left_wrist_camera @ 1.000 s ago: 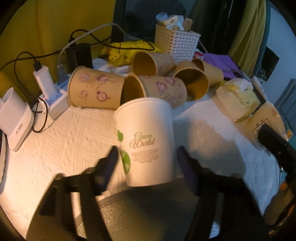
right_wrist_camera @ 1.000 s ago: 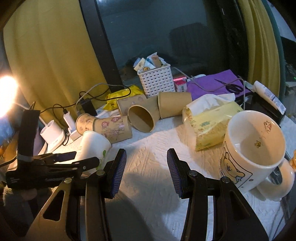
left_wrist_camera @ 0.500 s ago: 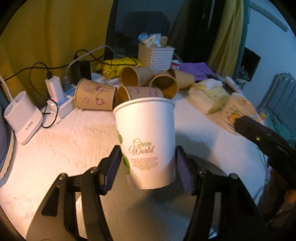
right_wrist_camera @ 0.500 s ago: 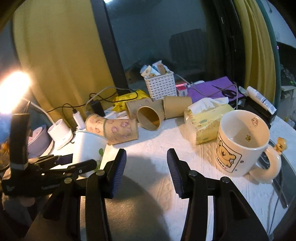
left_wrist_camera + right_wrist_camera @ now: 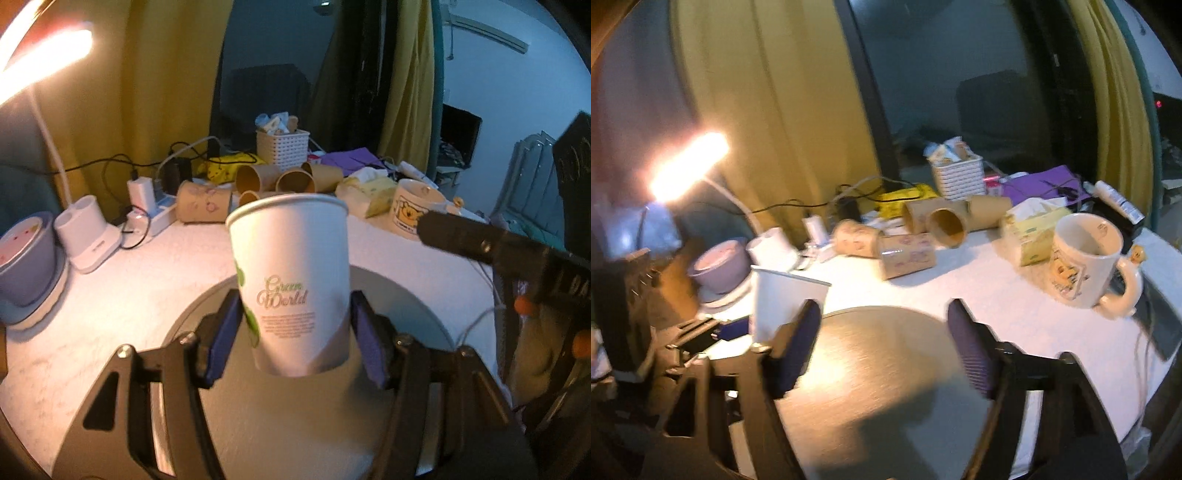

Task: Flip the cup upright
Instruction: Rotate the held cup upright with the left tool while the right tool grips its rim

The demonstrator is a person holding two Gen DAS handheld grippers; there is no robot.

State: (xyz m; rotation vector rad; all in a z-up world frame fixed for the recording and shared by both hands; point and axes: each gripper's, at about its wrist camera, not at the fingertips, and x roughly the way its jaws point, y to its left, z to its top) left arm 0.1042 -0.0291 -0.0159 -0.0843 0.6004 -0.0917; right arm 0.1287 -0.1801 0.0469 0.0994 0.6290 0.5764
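Note:
A white paper cup [image 5: 295, 280] with green "Green World" print stands mouth up between the fingers of my left gripper [image 5: 297, 332], which is shut on it and holds it over a grey round mat [image 5: 295, 417]. The same cup shows in the right wrist view [image 5: 783, 299], with the left gripper [image 5: 701, 332] below it. My right gripper [image 5: 882, 347] is open and empty above the mat, to the right of the cup.
Several brown paper cups [image 5: 908, 254] lie on their sides at the back. A bear mug [image 5: 1082, 262], a tissue pack [image 5: 1034, 232], a white basket [image 5: 958, 177], chargers and cables [image 5: 144, 192], a purple bowl [image 5: 720, 266] and a lit lamp [image 5: 687, 170] surround them.
My left gripper has lifted the white cup off the table and drawn it back toward the round mat, keeping it upright. The right gripper has risen and stayed open.

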